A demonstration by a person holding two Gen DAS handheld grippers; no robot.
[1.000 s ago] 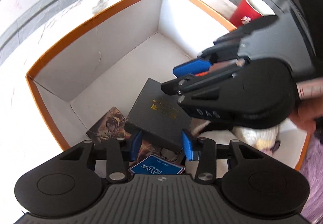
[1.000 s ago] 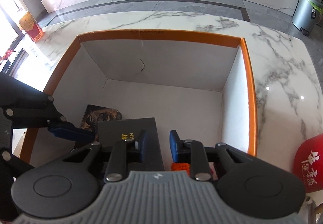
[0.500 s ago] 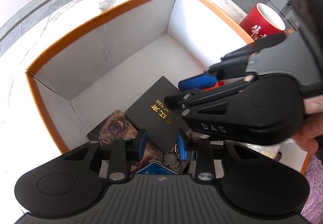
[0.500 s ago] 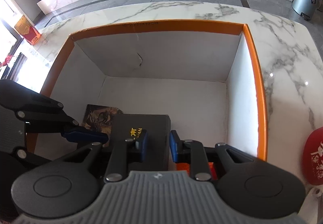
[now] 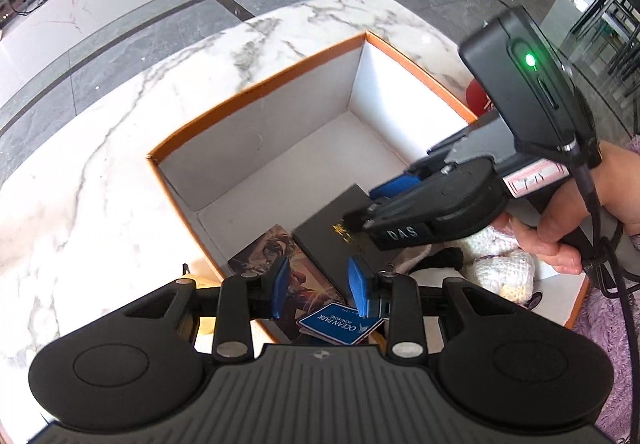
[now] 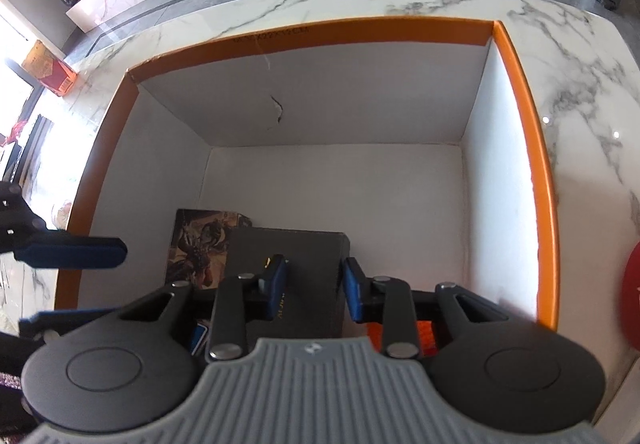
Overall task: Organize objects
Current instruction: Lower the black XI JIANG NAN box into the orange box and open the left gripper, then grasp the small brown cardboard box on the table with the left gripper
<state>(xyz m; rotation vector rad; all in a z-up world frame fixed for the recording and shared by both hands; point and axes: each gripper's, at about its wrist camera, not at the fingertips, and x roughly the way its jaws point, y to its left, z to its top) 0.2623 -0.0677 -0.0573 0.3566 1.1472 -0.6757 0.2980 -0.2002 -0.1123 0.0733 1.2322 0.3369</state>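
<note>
Left tool [image 5: 316, 292] is up and out of the orange box [image 5: 256, 96], pads apart, empty. Right tool [image 6: 314, 282] has just been opening, nothing between, over black box [image 6: 296, 268] inside, near table's edge. Drop-off looks done; next obj.

Black tongs [image 5: 318, 292] with blue pads [image 5: 280, 288], ribbed grey housing, "DAS" marking.

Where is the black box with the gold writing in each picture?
Left wrist view: the black box lies on the floor of the orange-rimmed box, just right of centre, partly under the right hand-held gripper.
Right wrist view: the black box sits low in the middle, behind the gripper's own fingers.
Shared landmark: the picture card touching its left side.
</note>
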